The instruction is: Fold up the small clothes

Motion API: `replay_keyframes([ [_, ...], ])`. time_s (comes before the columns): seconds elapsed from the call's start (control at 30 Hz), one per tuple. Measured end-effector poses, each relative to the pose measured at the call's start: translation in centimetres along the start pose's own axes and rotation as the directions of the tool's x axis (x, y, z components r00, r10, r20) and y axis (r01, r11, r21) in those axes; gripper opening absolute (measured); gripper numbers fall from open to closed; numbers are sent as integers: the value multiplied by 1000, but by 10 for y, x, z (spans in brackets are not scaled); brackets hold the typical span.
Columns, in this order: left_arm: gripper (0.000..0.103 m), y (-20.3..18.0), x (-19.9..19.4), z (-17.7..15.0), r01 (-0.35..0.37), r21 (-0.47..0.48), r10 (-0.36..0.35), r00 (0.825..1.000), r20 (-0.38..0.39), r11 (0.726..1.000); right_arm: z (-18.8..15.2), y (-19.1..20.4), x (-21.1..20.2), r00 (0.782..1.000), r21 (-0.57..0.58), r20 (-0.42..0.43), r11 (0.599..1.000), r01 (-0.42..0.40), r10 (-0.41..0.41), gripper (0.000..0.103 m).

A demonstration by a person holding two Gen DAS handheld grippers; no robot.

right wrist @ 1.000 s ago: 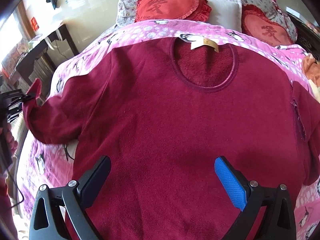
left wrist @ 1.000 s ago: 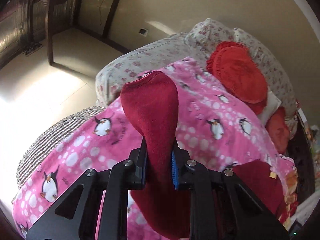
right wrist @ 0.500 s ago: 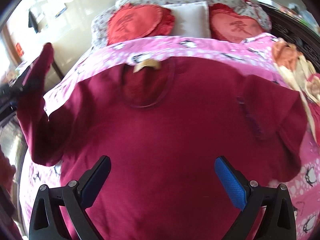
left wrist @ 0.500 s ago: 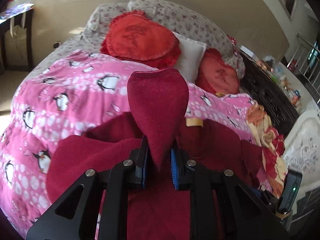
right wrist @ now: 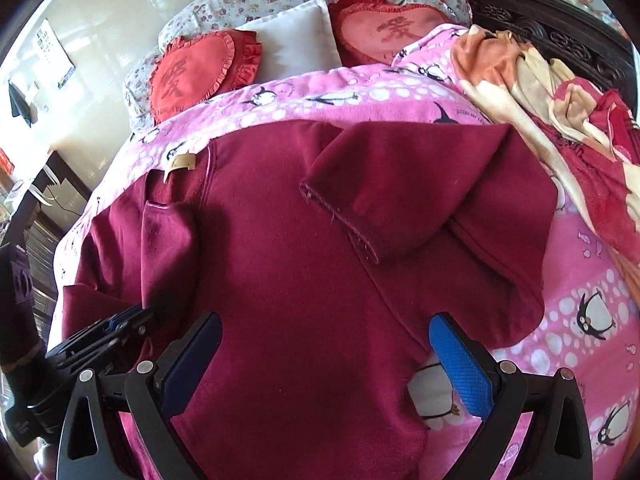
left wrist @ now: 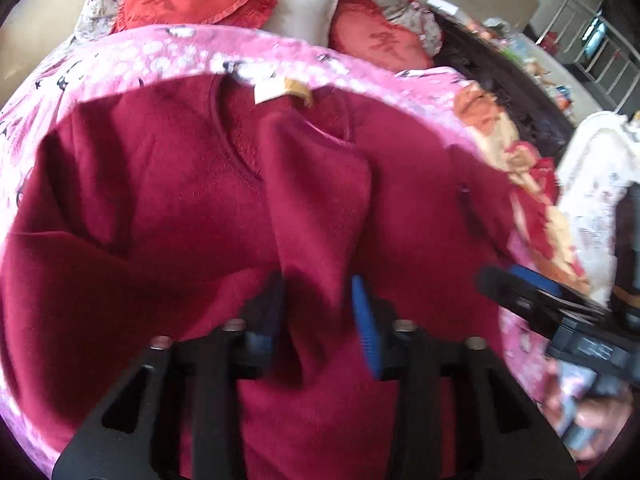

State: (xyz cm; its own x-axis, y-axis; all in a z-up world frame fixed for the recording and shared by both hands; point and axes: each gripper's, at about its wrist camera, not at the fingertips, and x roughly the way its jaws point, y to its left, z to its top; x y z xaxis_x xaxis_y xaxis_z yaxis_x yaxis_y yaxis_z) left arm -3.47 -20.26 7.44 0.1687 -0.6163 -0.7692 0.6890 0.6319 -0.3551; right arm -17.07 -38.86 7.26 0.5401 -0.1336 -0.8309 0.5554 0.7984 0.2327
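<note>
Left wrist view: left claw (left wrist: 318,312) opening around the maroon sweater's (left wrist: 160,208) sleeve (left wrist: 320,184); right claw (right wrist: 326,360) spread wide.

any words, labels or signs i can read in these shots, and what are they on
None reads with certainty.
Left red heart cushion: one large Chinese character and small lettering under it, too blurred to read.
Right red heart cushion: one large Chinese character, faint, not readable.
Tan neck label on the red sweater: no legible print.
Pink penguin blanket: small lettering by a penguin, too small.
Wall paper: too small.
</note>
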Motion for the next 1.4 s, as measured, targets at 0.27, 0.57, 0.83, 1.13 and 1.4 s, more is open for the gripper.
replay_keyframes([
  [0.27, 70, 27, -104, -31, -146, 39, 135, 969, 209, 988, 15, 29, 11, 991, -89, 29, 988, -127, 130, 103],
  [0.57, 70, 101, -104, -64, -289, -117, 302, 948, 105, 950, 55, 100, 34, 985, -314, 76, 941, -126, 157, 103],
  [0.83, 70, 103, -95, -70, -295, -143, 310, 946, 94, 945, 49, 123, 78, 997, -446, 50, 894, -33, 61, 23],
  [1.13, 70, 101, -86, -65, -304, -148, 318, 945, 82, 941, 52, 42, -12, 984, -277, 152, 960, -43, 88, 16],
  [1.4, 70, 97, -71, -68, -351, -125, 359, 932, 48, 928, 42, -31, 8, 989, -119, 34, 982, 149, -146, 44],
])
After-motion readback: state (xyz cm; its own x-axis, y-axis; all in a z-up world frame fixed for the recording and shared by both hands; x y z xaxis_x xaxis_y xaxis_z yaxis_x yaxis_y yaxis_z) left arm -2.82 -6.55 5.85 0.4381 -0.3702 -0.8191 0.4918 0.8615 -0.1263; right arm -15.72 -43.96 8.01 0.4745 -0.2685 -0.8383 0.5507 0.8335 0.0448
